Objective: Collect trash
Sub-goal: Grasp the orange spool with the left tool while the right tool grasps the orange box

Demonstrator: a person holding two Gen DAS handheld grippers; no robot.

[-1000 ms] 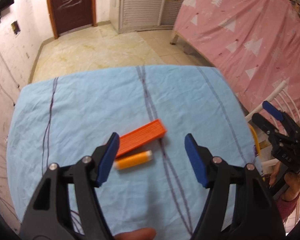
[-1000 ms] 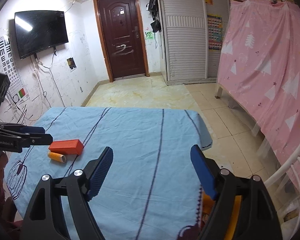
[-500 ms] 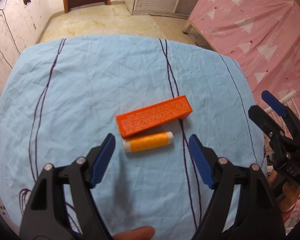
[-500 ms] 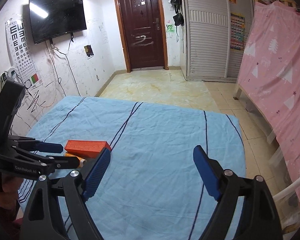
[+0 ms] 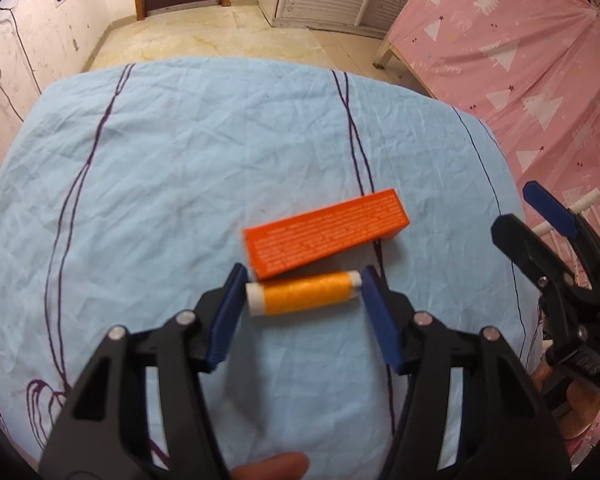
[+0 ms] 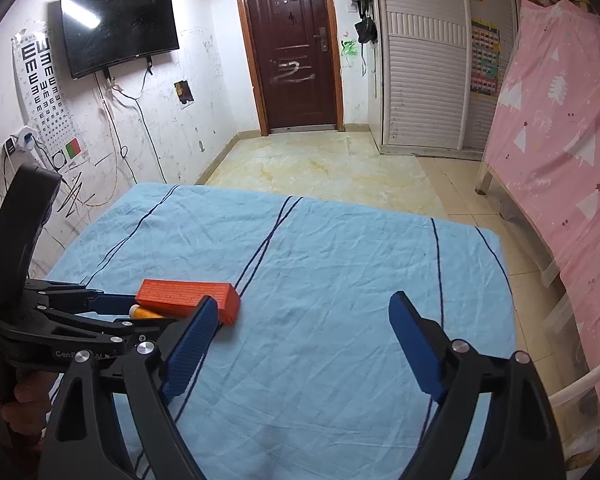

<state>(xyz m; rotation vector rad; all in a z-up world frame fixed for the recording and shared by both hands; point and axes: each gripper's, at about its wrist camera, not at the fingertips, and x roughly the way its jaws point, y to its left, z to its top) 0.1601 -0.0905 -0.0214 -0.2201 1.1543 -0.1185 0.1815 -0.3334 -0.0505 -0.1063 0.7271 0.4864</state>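
Observation:
An orange spool of thread (image 5: 305,293) with white ends lies on the light blue cloth (image 5: 180,184), just in front of an orange box (image 5: 326,233). My left gripper (image 5: 302,304) is open, its blue pads on either side of the spool's ends, close to both. In the right wrist view the orange box (image 6: 188,298) and part of the spool (image 6: 142,313) show at the left, with the left gripper (image 6: 112,310) around the spool. My right gripper (image 6: 300,340) is open and empty above the cloth, to the right of the box.
The cloth covers a table with dark stripes (image 6: 268,240). A pink patterned sheet (image 6: 560,160) hangs at the right. White rails (image 6: 580,376) stand off the table's right edge. A tiled floor (image 6: 320,164), a brown door (image 6: 292,48) and a wall TV (image 6: 116,28) lie beyond.
My left gripper has moved down and forward until its pads flank the spool, and its jaws have narrowed. My right gripper has shifted left, nearer the box.

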